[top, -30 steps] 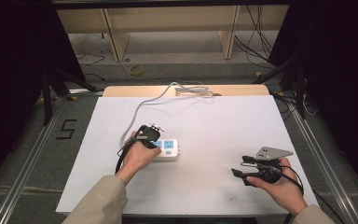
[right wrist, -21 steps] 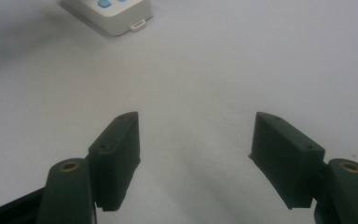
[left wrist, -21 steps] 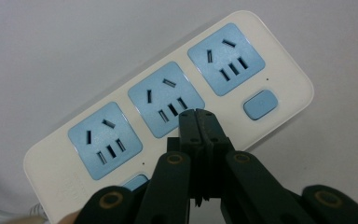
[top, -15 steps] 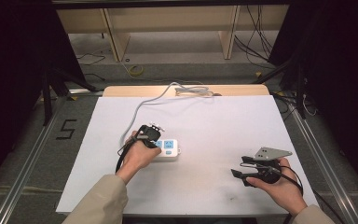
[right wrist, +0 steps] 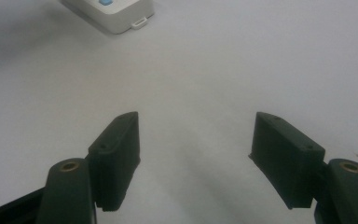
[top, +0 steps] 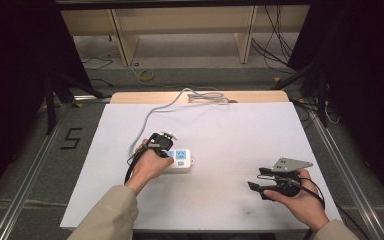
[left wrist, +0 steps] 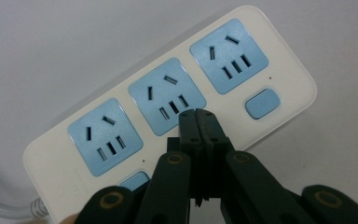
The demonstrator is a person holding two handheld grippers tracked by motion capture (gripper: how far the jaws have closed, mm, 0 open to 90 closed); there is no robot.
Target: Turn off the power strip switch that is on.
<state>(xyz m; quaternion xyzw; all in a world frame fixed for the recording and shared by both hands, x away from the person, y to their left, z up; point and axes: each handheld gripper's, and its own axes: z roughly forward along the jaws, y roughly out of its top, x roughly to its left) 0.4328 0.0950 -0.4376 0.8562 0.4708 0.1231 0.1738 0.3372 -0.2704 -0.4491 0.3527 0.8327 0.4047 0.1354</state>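
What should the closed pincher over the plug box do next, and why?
Probably press down a little. The left gripper has its jaws shut together and empty, with the tips over the power strip, by its middle socket. A blue button sits off to one side, so a small shift that way may be meant. The right gripper waits open, apart.

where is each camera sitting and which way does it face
High view: fixed above the person's side, looking forward and down on the white table; both forearms and hands show.
Left gripper view: rides the left gripper, looking down its shut jaws at the power strip.
Right gripper view: rides the right gripper, looking along its open jaws across the table.
Shared: the power strip shows in all three.
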